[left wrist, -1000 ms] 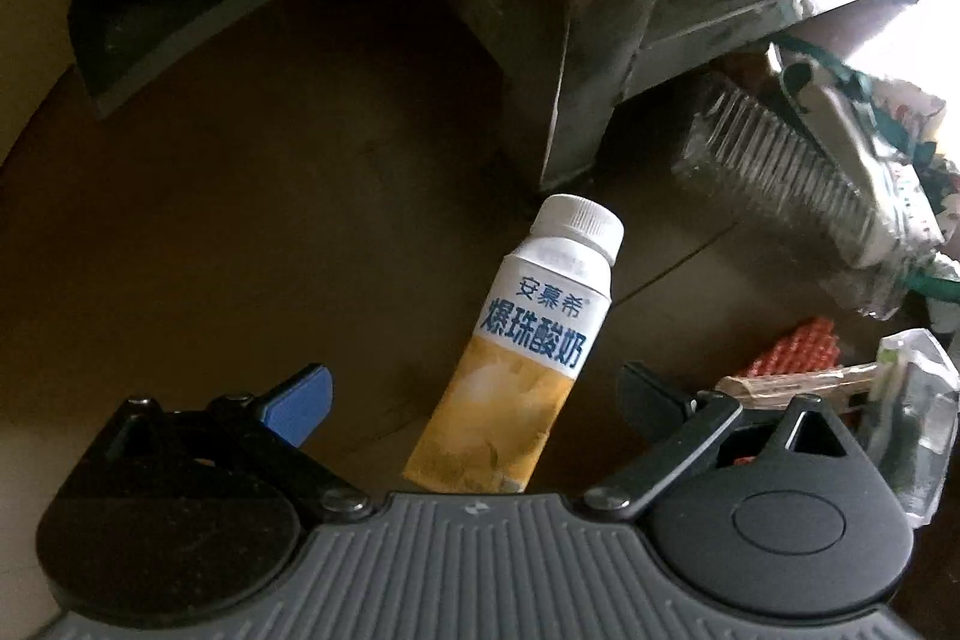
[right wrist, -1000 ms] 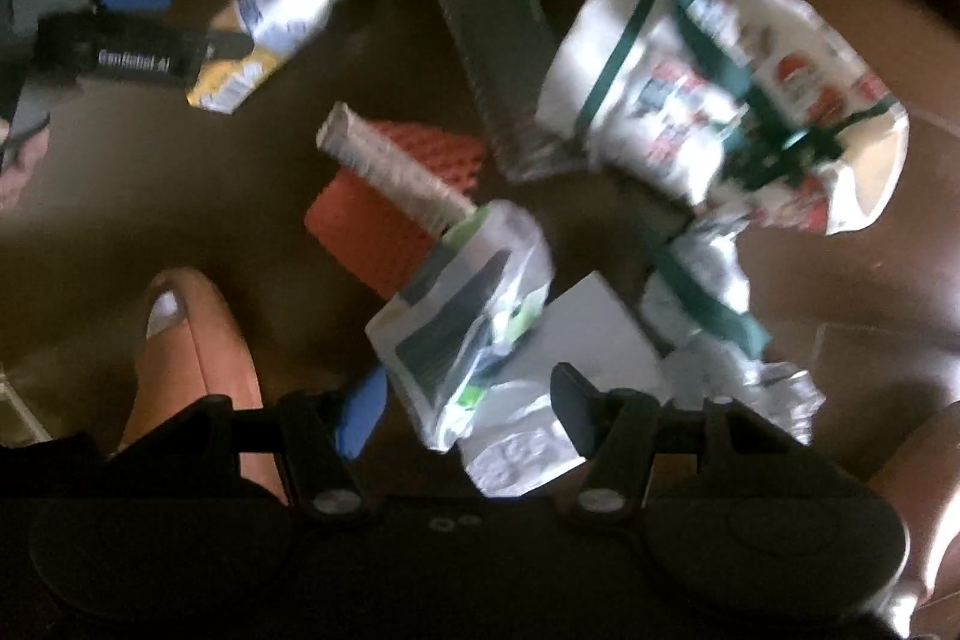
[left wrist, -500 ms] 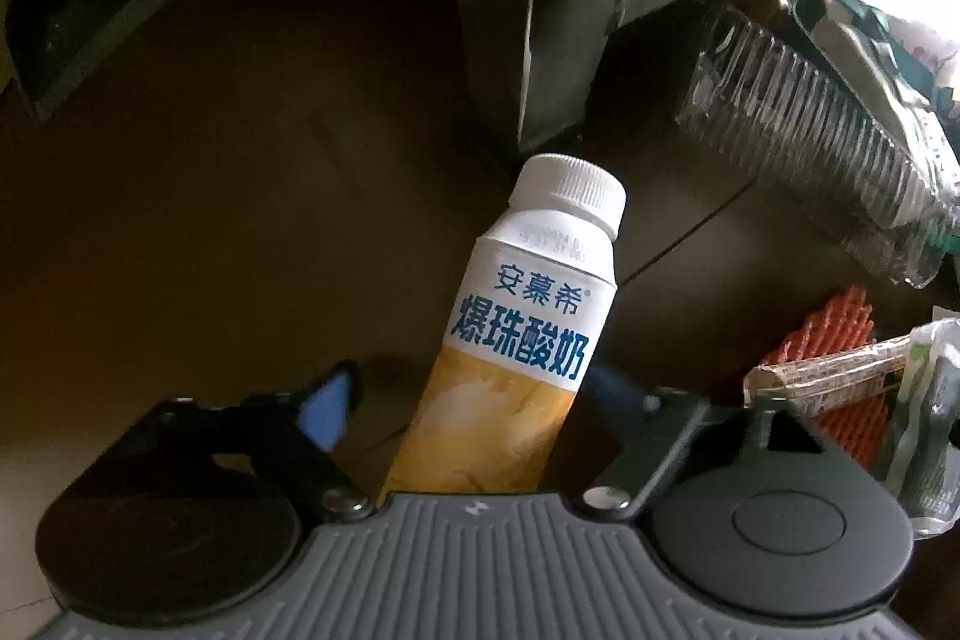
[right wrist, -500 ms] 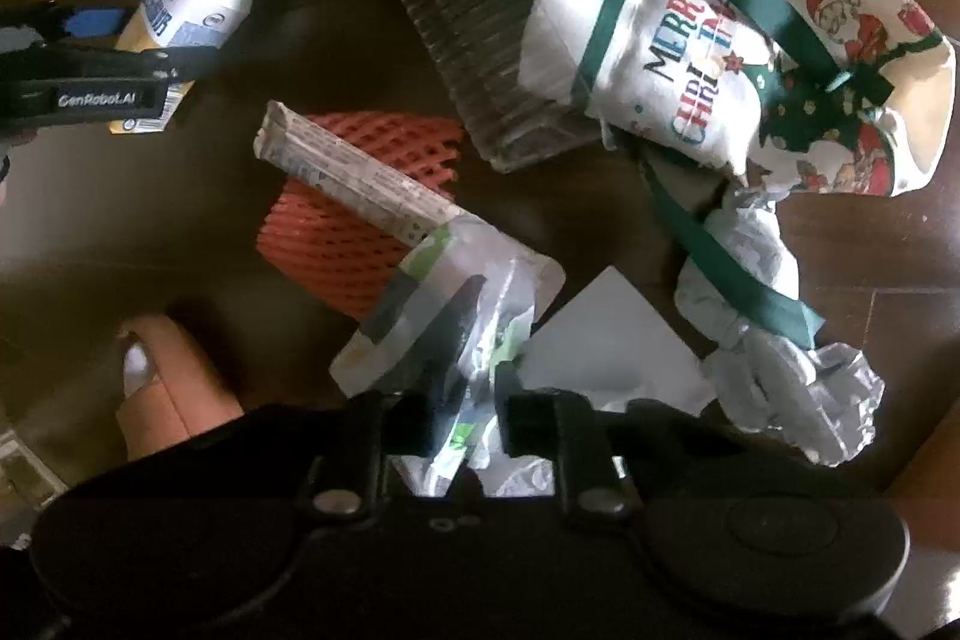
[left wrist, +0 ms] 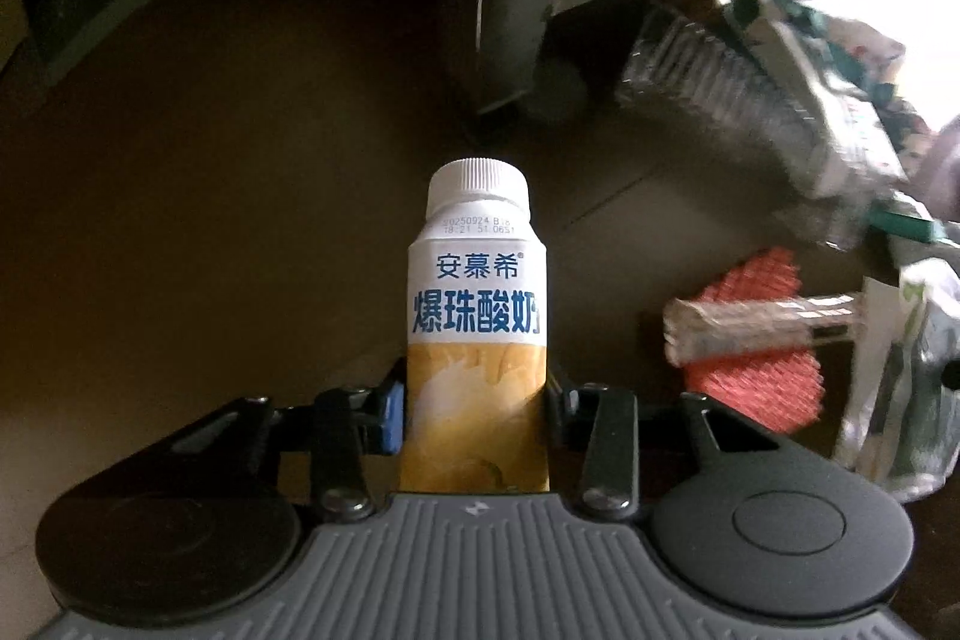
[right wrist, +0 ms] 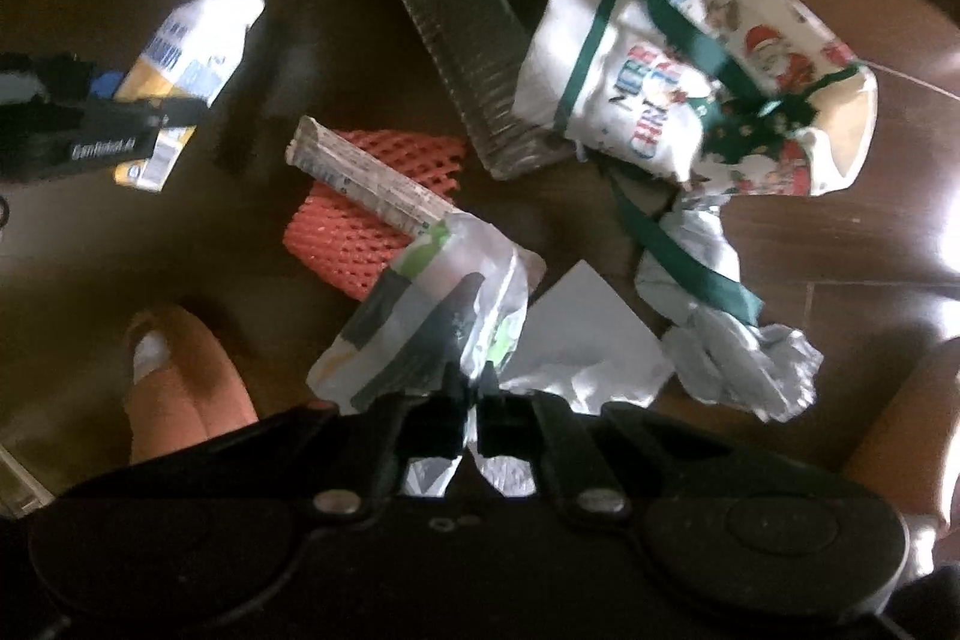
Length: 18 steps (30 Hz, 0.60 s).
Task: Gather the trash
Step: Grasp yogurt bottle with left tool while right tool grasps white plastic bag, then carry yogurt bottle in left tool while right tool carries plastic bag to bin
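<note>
My left gripper (left wrist: 474,415) is shut on a yogurt drink carton (left wrist: 477,328), white on top and yellow below, with a white cap pointing away from me. The carton also shows in the right wrist view (right wrist: 192,58), held by the left gripper (right wrist: 120,124) above the dark floor. My right gripper (right wrist: 474,400) is shut on a crinkled white and green plastic wrapper (right wrist: 432,316). Under the wrapper lie a red foam net (right wrist: 372,220), a long paper-wrapped stick (right wrist: 372,178) and a white paper sheet (right wrist: 582,340).
A ridged clear plastic tray (right wrist: 462,58), a Christmas-print bag with green ribbon (right wrist: 690,88) and crumpled white paper (right wrist: 738,364) lie on the dark floor. A metal leg on a caster (left wrist: 516,10) stands beyond the carton. A person's foot (right wrist: 174,382) is at the lower left.
My left gripper closed on the carton and now holds it straight ahead. My right gripper closed on the plastic wrapper.
</note>
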Available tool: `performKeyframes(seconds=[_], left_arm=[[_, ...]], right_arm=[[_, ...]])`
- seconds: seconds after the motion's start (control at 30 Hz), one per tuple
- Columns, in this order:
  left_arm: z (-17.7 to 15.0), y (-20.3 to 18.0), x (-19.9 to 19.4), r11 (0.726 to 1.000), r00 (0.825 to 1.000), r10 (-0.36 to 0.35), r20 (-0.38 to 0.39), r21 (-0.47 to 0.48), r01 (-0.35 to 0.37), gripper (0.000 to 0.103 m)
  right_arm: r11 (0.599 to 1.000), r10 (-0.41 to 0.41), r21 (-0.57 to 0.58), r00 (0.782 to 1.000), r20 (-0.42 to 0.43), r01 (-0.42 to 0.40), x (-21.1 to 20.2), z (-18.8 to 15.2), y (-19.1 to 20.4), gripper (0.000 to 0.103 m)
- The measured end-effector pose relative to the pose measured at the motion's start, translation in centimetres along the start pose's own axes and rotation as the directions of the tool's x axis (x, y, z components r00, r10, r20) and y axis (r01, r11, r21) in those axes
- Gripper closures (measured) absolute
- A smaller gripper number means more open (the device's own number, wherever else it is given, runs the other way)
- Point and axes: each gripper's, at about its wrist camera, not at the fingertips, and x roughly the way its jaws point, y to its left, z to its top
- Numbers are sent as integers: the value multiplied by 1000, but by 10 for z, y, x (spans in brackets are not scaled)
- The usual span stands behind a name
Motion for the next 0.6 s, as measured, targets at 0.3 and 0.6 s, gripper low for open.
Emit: performKeyframes(seconds=[0.3,0.6], left_arm=[[-49,12,-68,994,1000,10,8,-108,-9,62],[-80,35,-163,975,982,142,123,-189,-117,62]], right_arm=[[1000,-23,9,995,97,22,-69,-27,4,101],[999,-35,15,954,296,32,-163,-48,10,101]])
